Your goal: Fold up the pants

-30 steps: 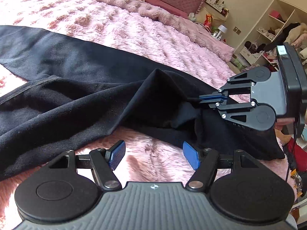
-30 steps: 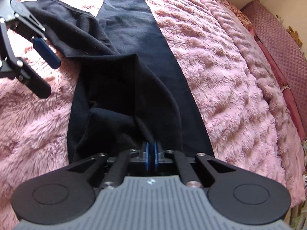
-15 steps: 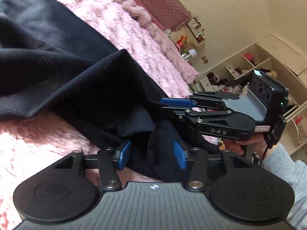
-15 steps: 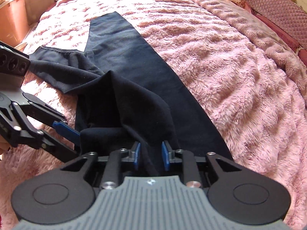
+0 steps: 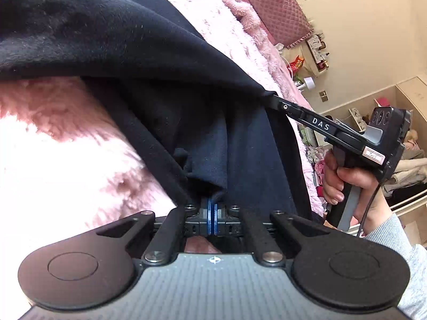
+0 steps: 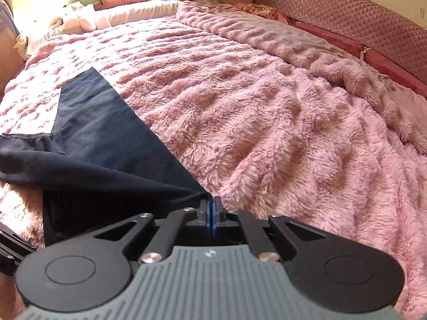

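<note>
Pants of dark navy, soft knit fabric (image 6: 106, 133) lie spread on the fluffy pink bed blanket (image 6: 267, 133), one leg running away toward eleven o'clock in the right wrist view, its flat hem end resting on the pile. The near end is lifted into a ridge because both tools pinch it. In the left wrist view the left gripper (image 5: 212, 213) has its blue pads closed together on a bunched fold of the cloth at six o'clock, the fabric rising from them in a taut pleat. The right gripper (image 5: 269, 97), seen from there at about two o'clock, is clamped on another corner of the same edge, so the cloth stretches between the two points like a tent. A hand (image 5: 347, 178) in a grey sleeve holds its handle. In the right wrist view that gripper's pads are likewise pressed together on a point of cloth. Holding two corners apart likely keeps the edge straight, ready to carry over the rest. Beyond the bed stand a quilted maroon headboard (image 6: 347, 13) and cluttered cream shelves (image 5: 400, 133).
</note>
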The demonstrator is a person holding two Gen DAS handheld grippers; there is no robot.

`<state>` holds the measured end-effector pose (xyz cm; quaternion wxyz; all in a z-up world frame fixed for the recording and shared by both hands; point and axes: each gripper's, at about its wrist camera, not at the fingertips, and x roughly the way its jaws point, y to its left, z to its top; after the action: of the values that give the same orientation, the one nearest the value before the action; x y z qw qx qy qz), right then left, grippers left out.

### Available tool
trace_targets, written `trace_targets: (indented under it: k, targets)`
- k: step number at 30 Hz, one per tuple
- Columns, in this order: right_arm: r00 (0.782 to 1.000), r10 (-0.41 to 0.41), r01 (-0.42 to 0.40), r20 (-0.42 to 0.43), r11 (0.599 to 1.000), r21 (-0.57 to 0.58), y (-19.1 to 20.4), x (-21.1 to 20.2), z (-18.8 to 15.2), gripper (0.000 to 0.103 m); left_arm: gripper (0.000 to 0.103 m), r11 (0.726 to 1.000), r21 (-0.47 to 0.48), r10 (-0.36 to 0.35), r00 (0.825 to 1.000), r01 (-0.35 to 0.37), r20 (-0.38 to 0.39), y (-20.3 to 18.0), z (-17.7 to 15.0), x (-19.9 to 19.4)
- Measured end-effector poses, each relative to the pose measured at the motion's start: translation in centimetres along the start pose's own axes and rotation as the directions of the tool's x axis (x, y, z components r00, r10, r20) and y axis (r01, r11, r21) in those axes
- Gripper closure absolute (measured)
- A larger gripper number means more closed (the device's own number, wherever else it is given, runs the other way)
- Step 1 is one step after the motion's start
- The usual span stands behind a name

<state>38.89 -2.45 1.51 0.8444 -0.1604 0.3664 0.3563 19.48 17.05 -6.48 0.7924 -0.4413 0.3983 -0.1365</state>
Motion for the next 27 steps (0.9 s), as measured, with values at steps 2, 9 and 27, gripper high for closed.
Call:
trace_targets:
  k: [2, 9, 27]
  targets:
    - [1.0, 0.008, -0.008, -0.025, 1.0, -0.006, -0.1, 1.4, 0.1, 0.103, 0.102, 1.0, -0.026, -0.01, 1.0, 0.009, -0.025, 0.5, 0.2, -0.3]
    - [0.995, -0.103, 0.099, -0.003, 0.952, 0.29, -3.9, 1.6, 0.3, 0.042, 0.089, 1.0, -0.022, -0.005, 0.998, 0.003, -0.06, 1.2, 0.2, -1.4]
    - [0.935, -0.252, 0.265, -0.25, 0.964, 0.018, -12.6, -16.5, -15.6, 0.057, 0.05, 0.978, 0.175, -0.114, 0.993, 0.114, -0.013, -0.6, -1.3, -1.4]
